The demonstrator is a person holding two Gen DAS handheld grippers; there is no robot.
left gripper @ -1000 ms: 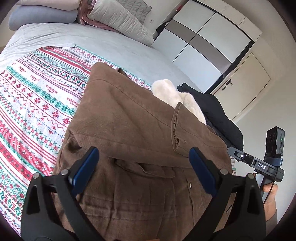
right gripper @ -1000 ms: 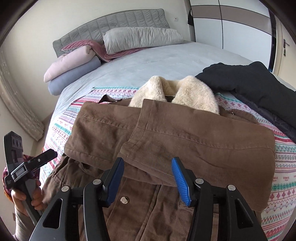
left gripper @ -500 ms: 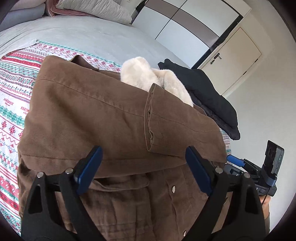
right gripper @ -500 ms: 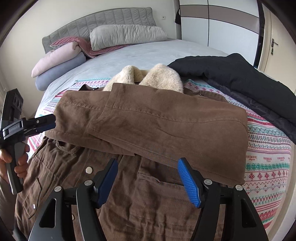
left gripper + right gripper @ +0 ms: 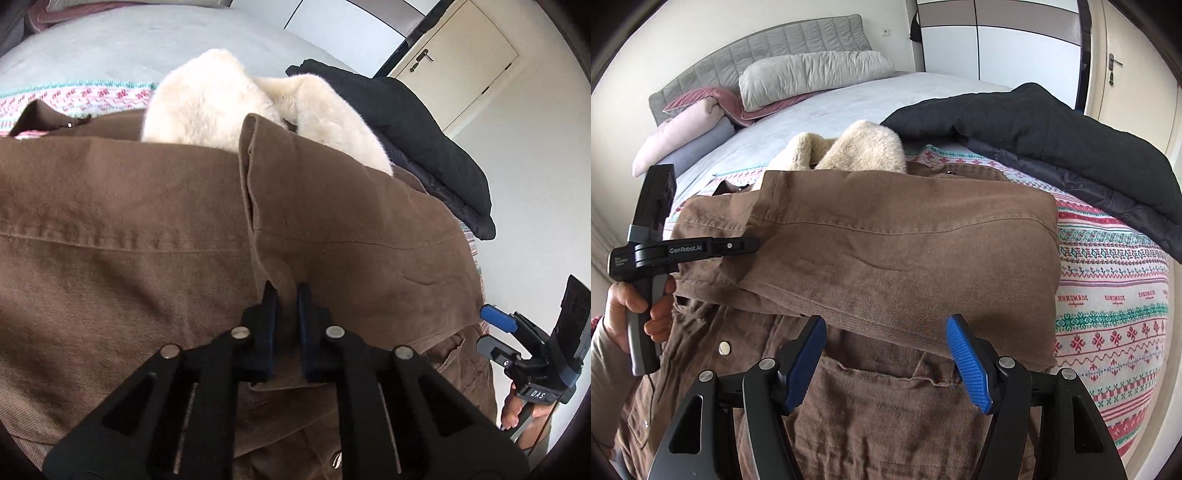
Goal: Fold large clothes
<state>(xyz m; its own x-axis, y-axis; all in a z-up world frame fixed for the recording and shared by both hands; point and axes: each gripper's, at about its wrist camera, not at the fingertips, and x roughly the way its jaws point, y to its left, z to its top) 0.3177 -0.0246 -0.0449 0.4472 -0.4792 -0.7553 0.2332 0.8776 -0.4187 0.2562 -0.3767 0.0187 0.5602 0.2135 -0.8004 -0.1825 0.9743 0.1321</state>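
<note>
Pinching the brown coat sleeve's near edge, our left gripper has just snapped tight, while our right gripper hangs open over the coat, holding nothing.

Left gripper has just closed on brown jacket.

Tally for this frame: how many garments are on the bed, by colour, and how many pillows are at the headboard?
Brown jacket with cream fleece collar: 1
Black jacket: 1
Pillows: 4, namely grey, maroon, pink, blue-grey
Total: 6
</note>
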